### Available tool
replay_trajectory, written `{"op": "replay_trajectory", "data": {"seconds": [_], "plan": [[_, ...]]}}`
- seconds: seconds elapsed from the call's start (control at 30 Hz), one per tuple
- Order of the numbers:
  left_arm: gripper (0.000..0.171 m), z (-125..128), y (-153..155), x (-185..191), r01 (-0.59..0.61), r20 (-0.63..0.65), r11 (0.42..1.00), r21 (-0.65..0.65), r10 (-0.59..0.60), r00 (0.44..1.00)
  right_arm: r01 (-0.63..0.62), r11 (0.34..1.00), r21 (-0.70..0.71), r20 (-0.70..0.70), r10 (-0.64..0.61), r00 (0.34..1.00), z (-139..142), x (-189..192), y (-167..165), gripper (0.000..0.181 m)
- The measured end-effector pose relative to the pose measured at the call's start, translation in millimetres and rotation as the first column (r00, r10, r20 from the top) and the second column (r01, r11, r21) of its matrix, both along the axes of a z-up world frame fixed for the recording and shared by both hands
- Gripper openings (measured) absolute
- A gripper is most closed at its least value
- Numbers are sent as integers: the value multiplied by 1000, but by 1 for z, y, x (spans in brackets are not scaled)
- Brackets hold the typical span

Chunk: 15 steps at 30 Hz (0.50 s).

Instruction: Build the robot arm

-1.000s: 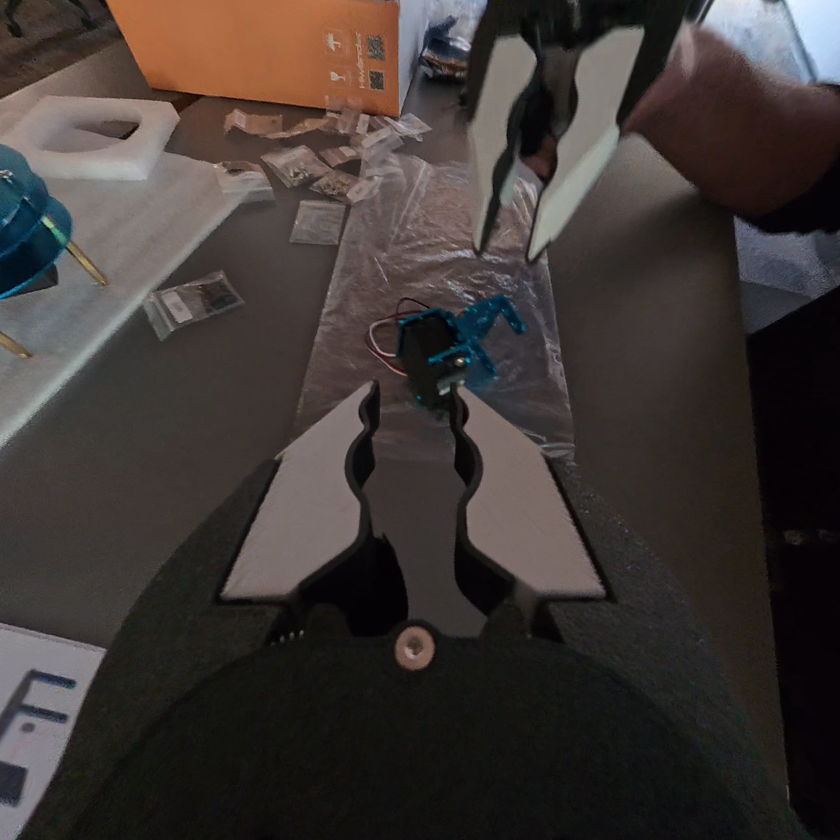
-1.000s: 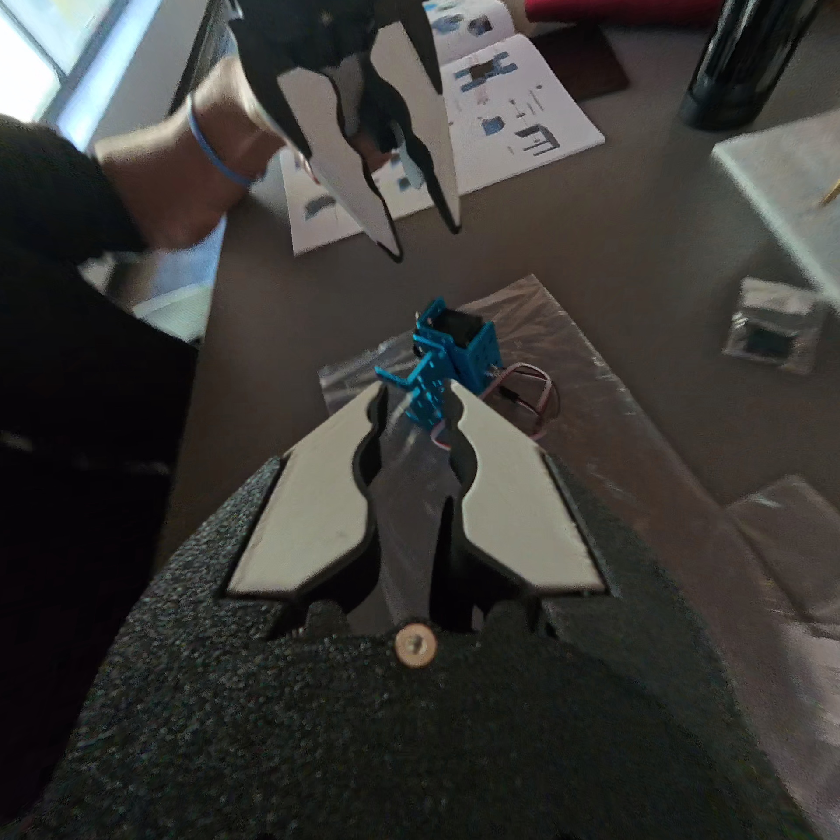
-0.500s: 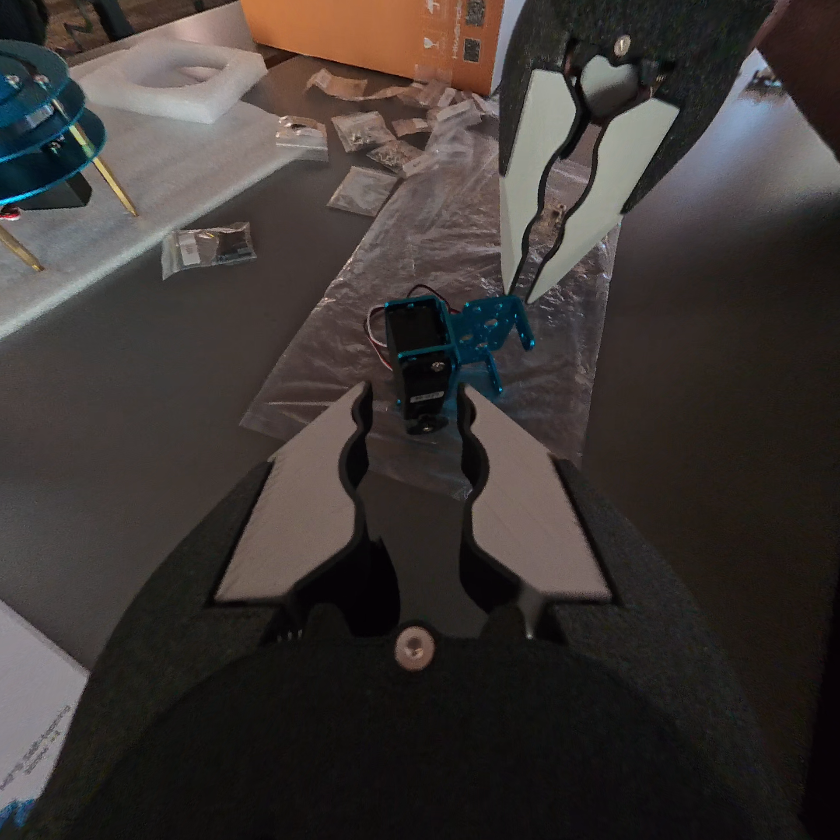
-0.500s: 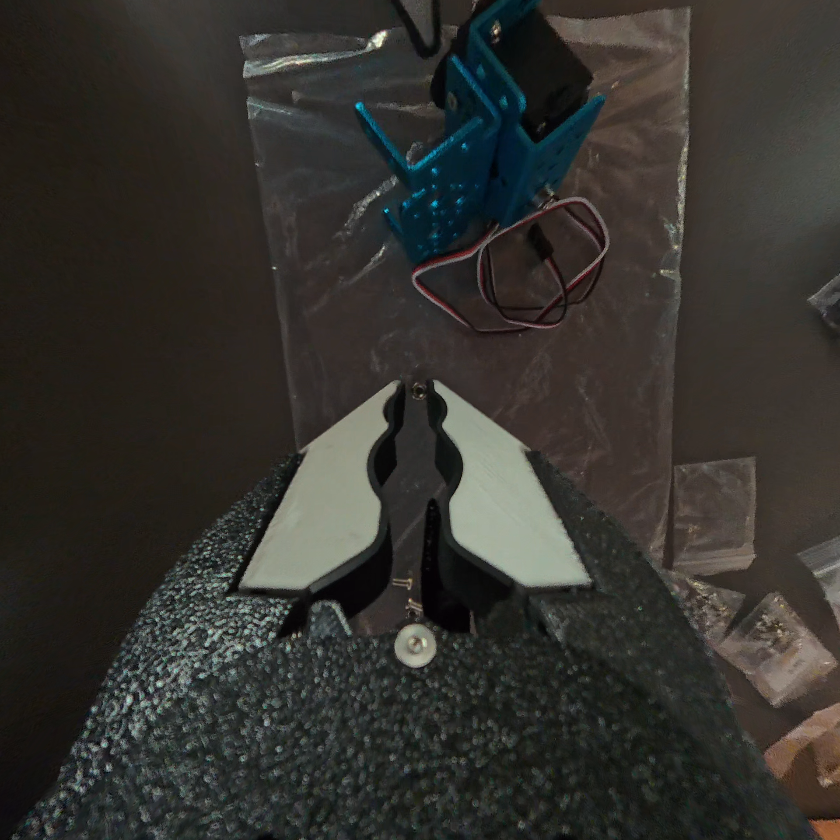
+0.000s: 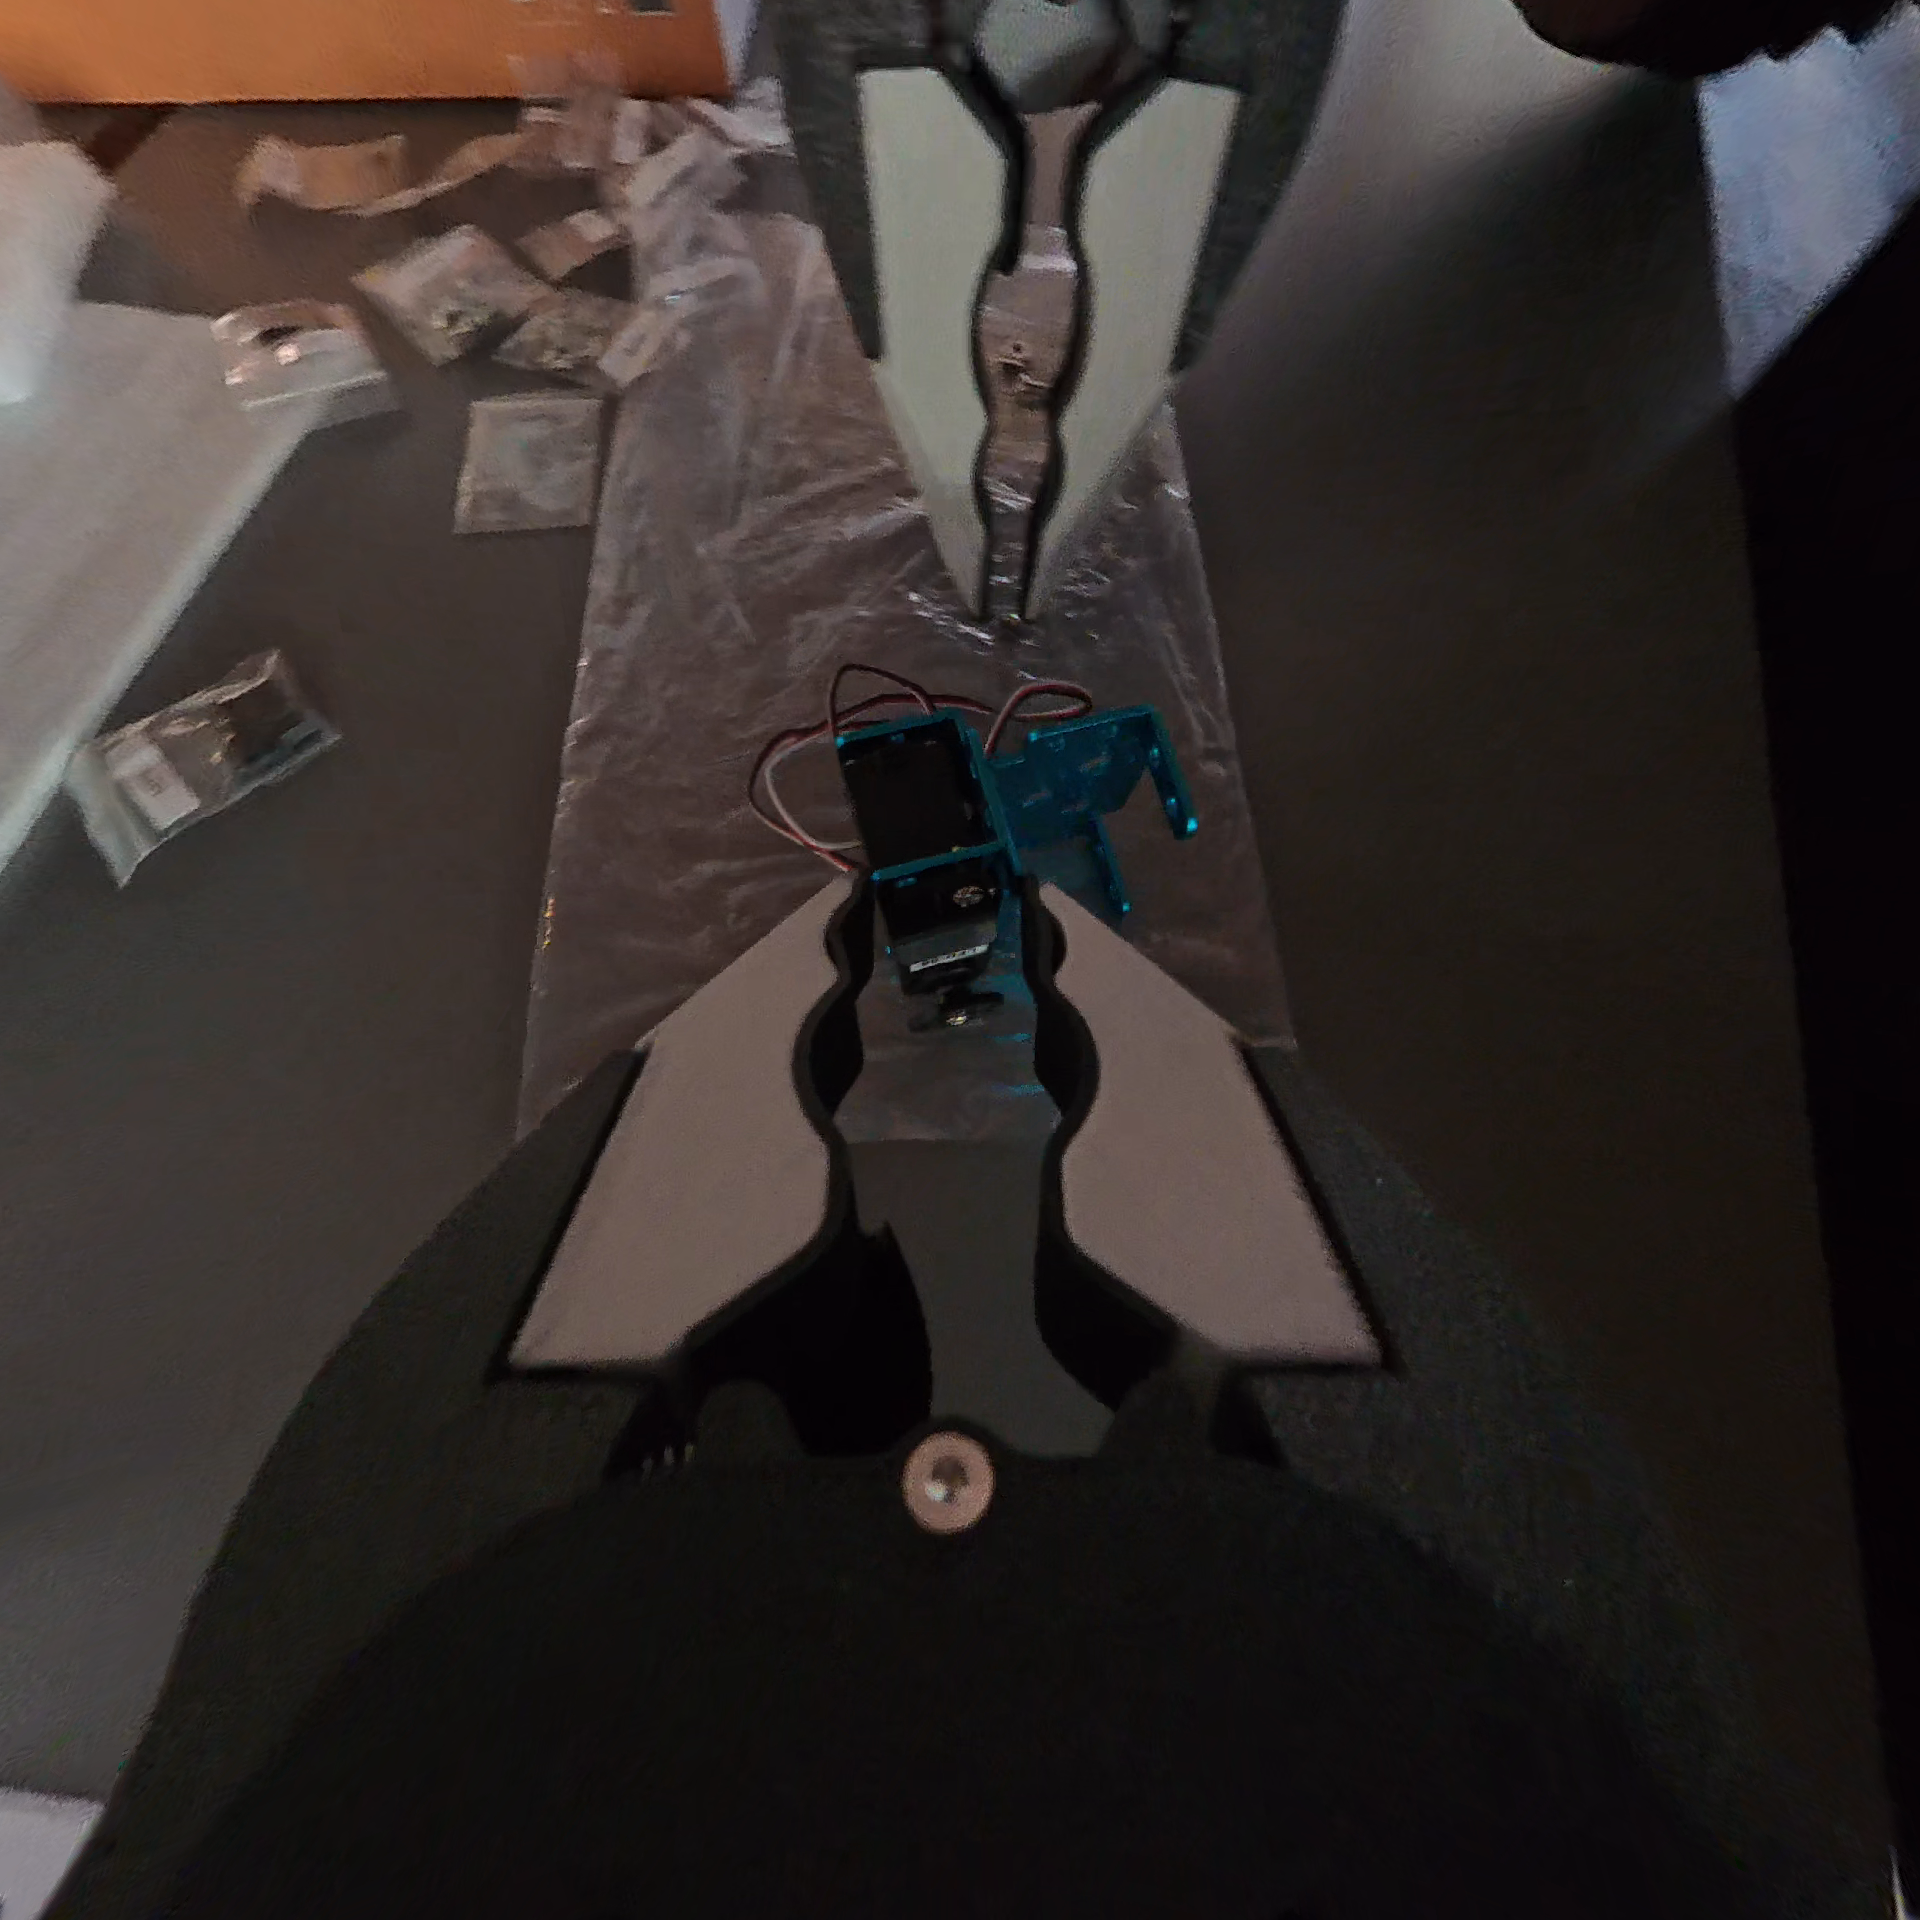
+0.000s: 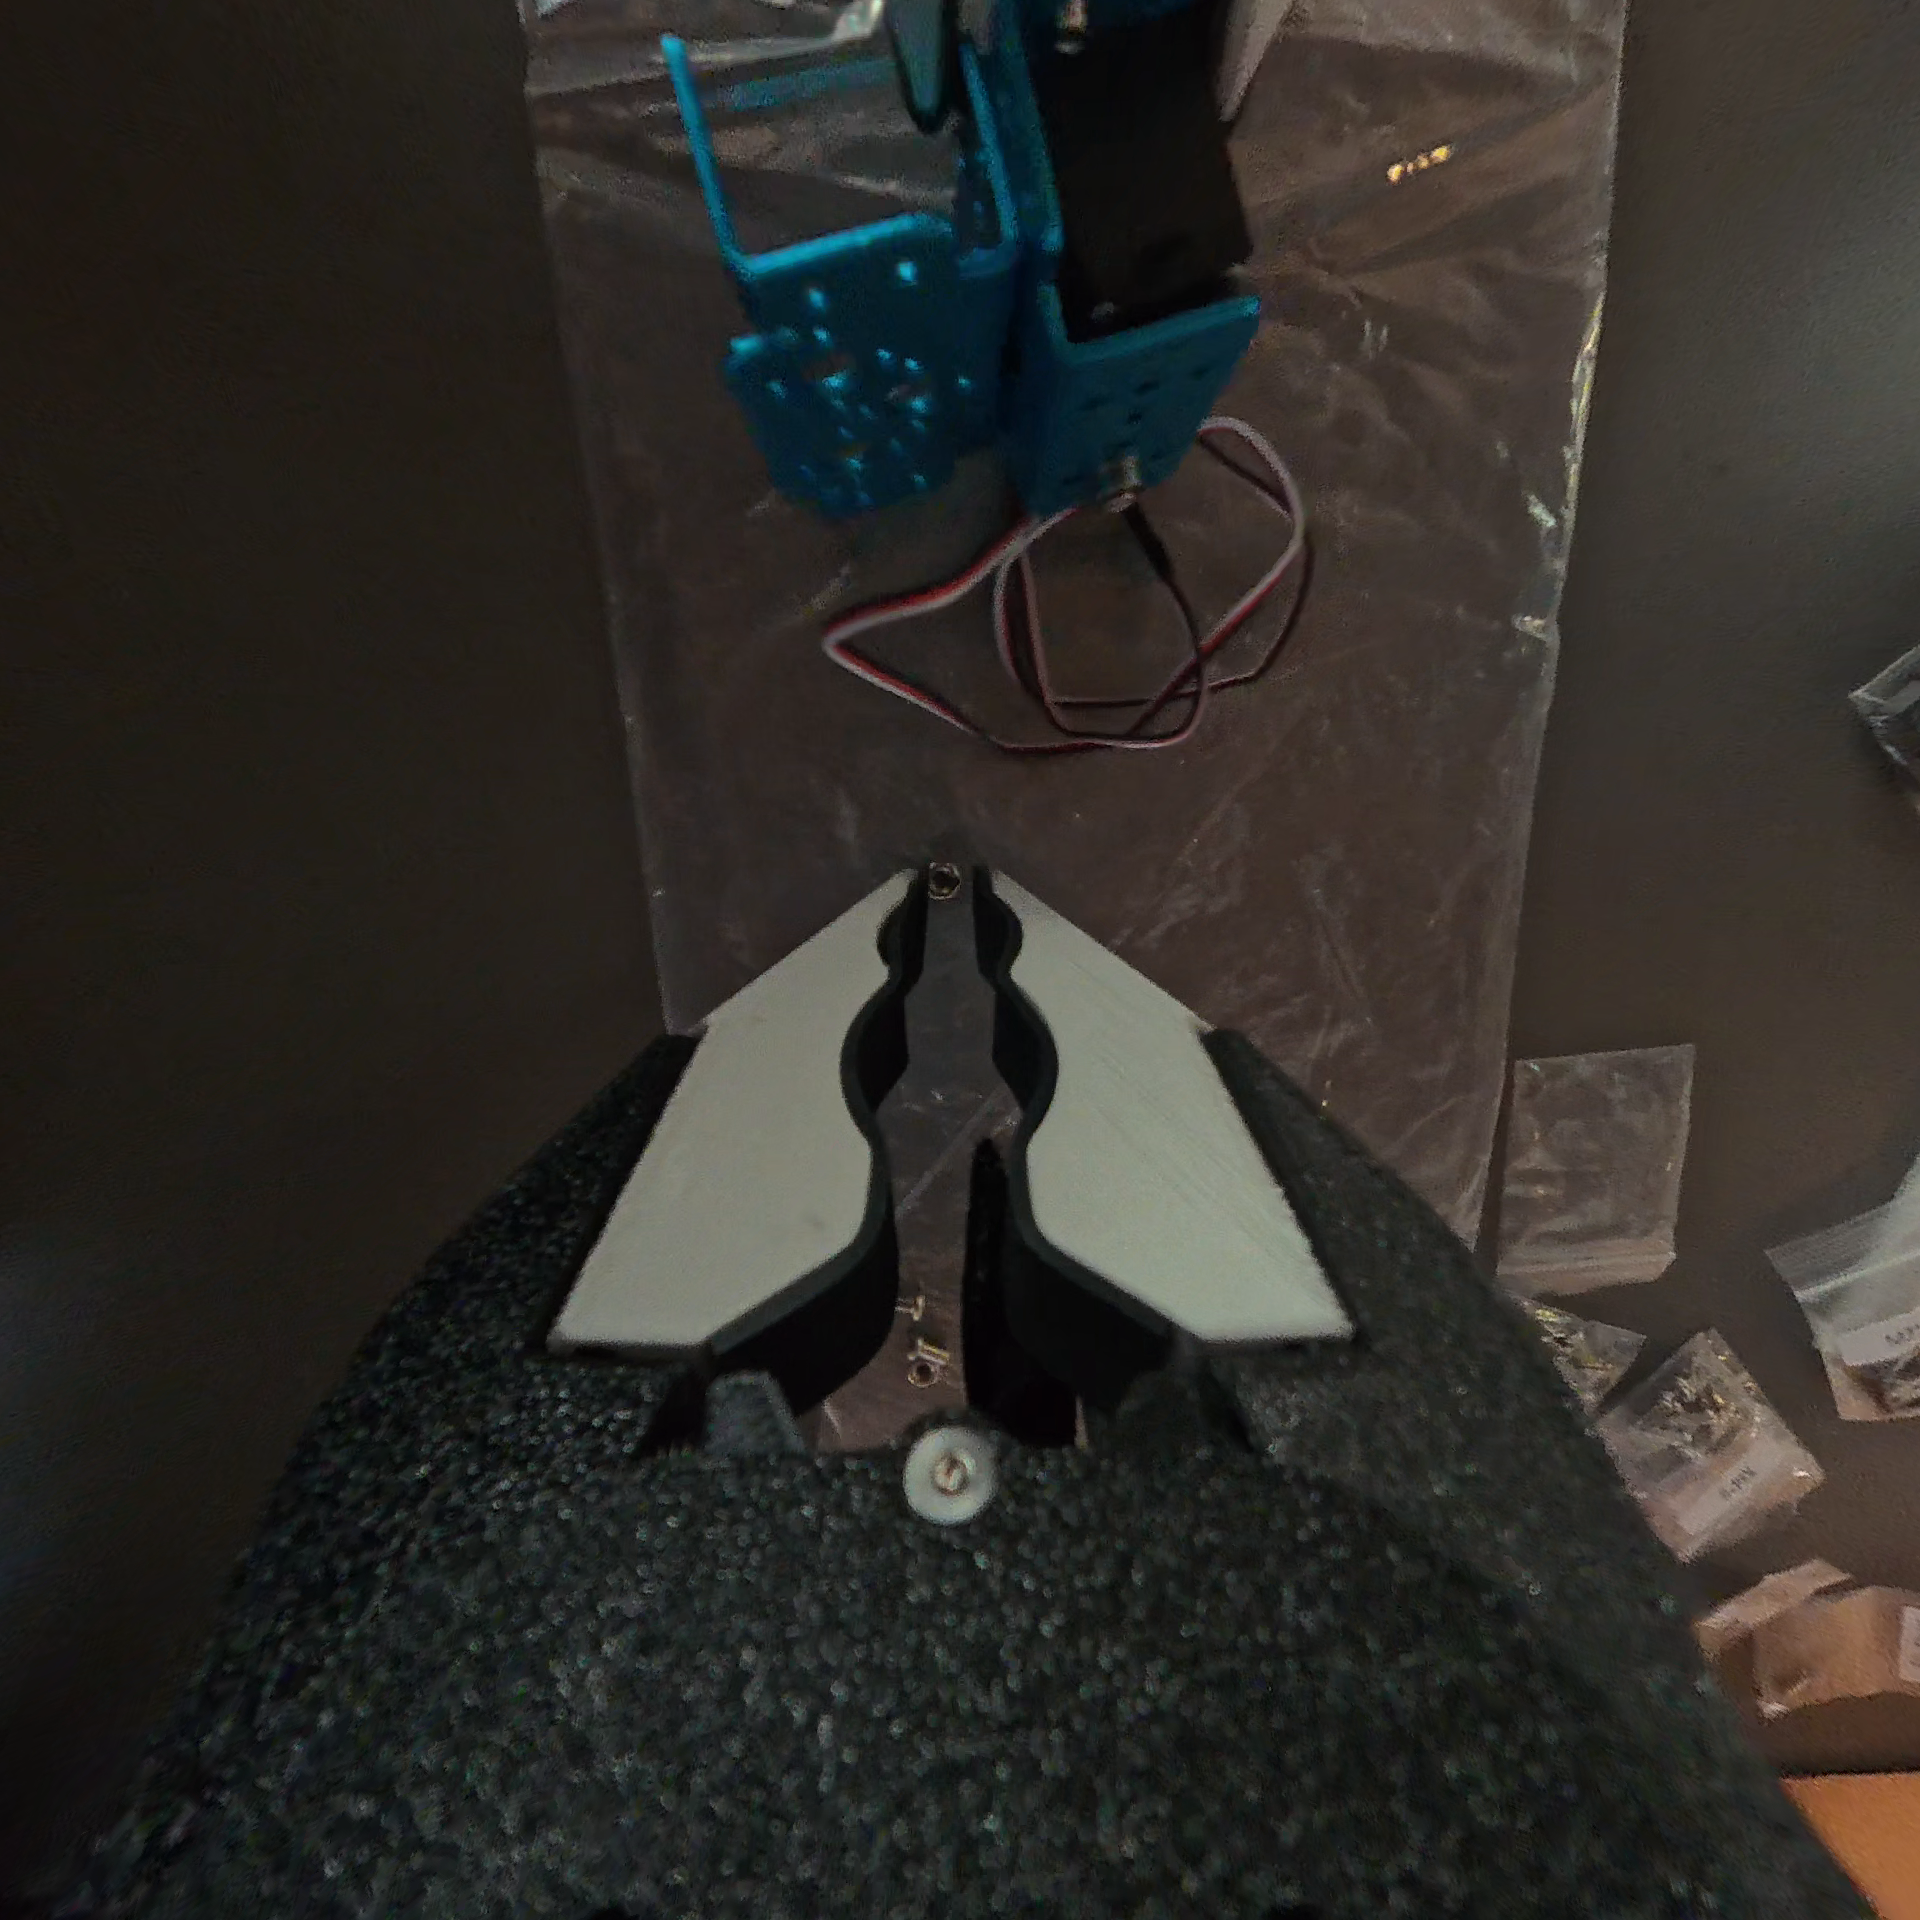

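Servo (image 5: 920,821), black and seated in a blue bracket (image 5: 1091,790), is found right between the tips of the left claw (image 5: 935,899). That claw is spread about as wide as the servo's end, and real contact can't be made out. The wires (image 6: 1122,644) are looped loose beyond the right claw (image 6: 943,883), which is nearly closed around a tiny screw (image 6: 943,881). Whether the screw is pinched or just lying there can't be told.

Risks, as a guess: the servo could be skidded along the slick plastic bag (image 6: 1351,831) if it's squeezed off-centre, the wires could be snagged, and the screw could be flicked away and lost.

Everything is laid on a dark matte surface (image 5: 1455,727). Small parts bags (image 5: 488,291) are scattered ahead-left of the left claw, with an orange box (image 5: 364,42) behind them. Lighting is dim, and little of the room is shown.
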<state>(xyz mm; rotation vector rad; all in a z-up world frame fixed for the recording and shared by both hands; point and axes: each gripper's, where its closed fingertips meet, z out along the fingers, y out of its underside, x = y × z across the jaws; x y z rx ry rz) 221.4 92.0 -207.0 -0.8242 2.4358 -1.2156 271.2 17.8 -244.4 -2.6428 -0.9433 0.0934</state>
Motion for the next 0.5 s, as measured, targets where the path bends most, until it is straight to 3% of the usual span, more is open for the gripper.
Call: {"op": "replay_trajectory", "data": {"seconds": [0.2, 0.5], "plan": [[28, 0, -2, 2, 68, -30, 998, -14, -68, 997, 41, 998, -50, -35, -43, 998, -5, -2, -2, 8], [29, 23, 7, -15, -103, 23, 981, -167, 108, 994, 70, 997, 15, -25, -69, 997, 1, 2, -2, 2]]}}
